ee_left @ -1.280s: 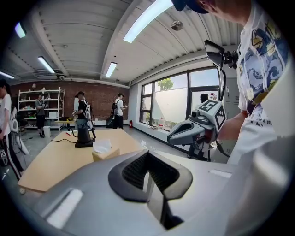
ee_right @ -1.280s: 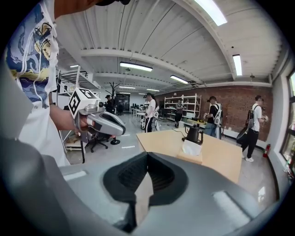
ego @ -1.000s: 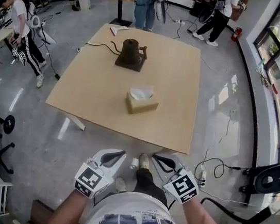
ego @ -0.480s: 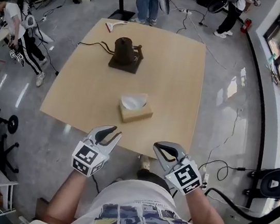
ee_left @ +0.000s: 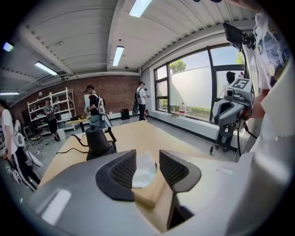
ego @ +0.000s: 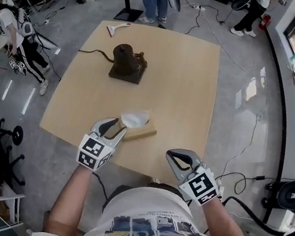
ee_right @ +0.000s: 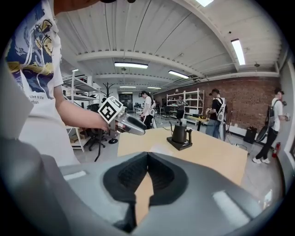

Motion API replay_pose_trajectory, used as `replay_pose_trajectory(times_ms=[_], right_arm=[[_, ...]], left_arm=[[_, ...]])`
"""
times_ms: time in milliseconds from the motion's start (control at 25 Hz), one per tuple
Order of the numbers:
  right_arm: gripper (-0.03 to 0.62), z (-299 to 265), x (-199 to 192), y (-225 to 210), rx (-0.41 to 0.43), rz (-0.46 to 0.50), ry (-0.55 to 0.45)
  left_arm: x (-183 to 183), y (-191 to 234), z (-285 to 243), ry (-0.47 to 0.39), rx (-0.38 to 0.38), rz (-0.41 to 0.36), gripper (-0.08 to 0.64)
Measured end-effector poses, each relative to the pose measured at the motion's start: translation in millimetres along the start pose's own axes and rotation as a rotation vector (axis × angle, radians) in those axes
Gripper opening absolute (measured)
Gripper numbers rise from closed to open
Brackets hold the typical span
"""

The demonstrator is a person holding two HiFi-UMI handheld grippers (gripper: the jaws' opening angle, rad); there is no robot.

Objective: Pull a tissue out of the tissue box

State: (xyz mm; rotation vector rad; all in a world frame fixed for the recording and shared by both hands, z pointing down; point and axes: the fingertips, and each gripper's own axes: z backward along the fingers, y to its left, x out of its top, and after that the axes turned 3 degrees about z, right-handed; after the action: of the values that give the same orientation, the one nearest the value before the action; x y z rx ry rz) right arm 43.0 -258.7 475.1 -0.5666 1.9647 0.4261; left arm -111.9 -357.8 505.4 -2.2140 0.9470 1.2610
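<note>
Near the front edge of the table [ego: 186,82] stands the tissue box [ego: 140,134], and every place here is given from this box. The left gripper [ego: 118,128] is at the box's left end, just beside it and pointing down at it at a slant. Its jaws are apart and have just been opening. In the left gripper view the white tissue [ee_left: 145,168] shows in the gap between the jaws, but the pads do not press on it, so this gripper is released. Whether a jaw touches the box cannot be told.

The box lies flat. In the head view its long axis goes across, and its right end is turned a little toward the far side of the table. The tissue [ego: 134,119] stands up out of the opening on top and leans slightly toward the left gripper.

The right gripper [ego: 173,160] is to the right of the box and nearer to the person, well apart from it, at the table's edge. Its jaws are clenched, tip against tip, with nothing in them. Beyond the box, further up the table, stands a dark kettle [ego: 126,59] on its base.
</note>
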Motion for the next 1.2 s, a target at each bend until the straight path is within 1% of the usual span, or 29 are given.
replay_pose_trajectory(times_ms=[200, 400, 520, 680, 880, 1200], right_arm=[[0.003, -1.4, -5.2, -19.8, 0.014, -0.035, -0.001], [0.003, -7.7, -12.0, -31.9, 0.026, -0.036, 0.008], [0.003, -8.7, -17.0, -38.0, 0.030, -0.042, 0.013], [0.003, -9.4, -22.2, -41.5, 0.034, -0.050, 0.026], [0.003, -12.4, -19.9, -51.8, 0.027, -0.058, 0.031], [0.003, -8.2, -27.4, -59.3, 0.013, -0.058, 0.048]], left_arm=[[-3.7, 26.0, -33.7, 0.070, 0.008, -0.008, 0.190], [-22.5, 43.0, -61.6, 0.154, -0.018, -0.015, 0.216], [-32.1, 52.6, -76.6, 0.192, -0.023, -0.017, 0.219], [-52.4, 56.6, -93.8, 0.261, -0.059, -0.001, 0.224], [-62.5, 57.3, -105.4, 0.284, -0.087, 0.033, 0.224], [-72.0, 48.0, -115.0, 0.319, -0.140, 0.035, 0.222]])
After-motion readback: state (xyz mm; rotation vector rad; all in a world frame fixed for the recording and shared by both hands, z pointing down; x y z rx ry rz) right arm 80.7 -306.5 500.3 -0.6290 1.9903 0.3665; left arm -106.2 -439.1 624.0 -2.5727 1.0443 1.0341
